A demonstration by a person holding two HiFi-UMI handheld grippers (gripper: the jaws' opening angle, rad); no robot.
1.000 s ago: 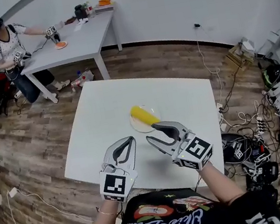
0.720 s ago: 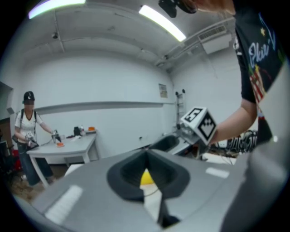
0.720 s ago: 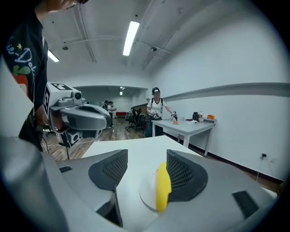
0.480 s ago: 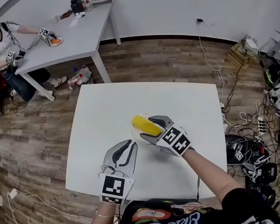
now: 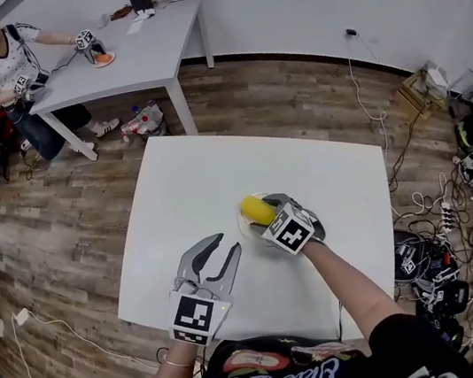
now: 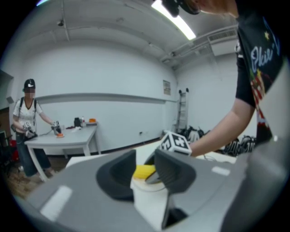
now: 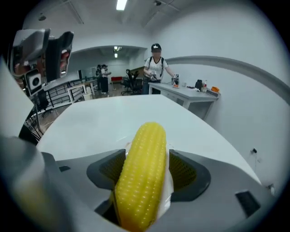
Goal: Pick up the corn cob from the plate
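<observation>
Standing by the white desk point(image 5: 183, 192), I saw the right tongs point(image 7: 146, 156) tipped down over the small pale plate point(image 5: 247, 228). Their jaws were opening, and the yellow corn cob point(image 7: 142, 167) lay lengthwise in the gap between them. That line-up looked deliberate to me: with the cob pointing straight out along the tongs, the ribbed pads faced its long sides and could close across its narrow width. The pads did not seem to press it, and a sliver of plate showed past the cob on one side. The cob rested on the plate, about the middle of the desk. The left tongs point(image 5: 228, 243) hung low over the desk just short of the plate and aimed towards the cob, their jaws opening with nothing between them. I judged they were kept aside because one pair was enough for this pick.
</observation>
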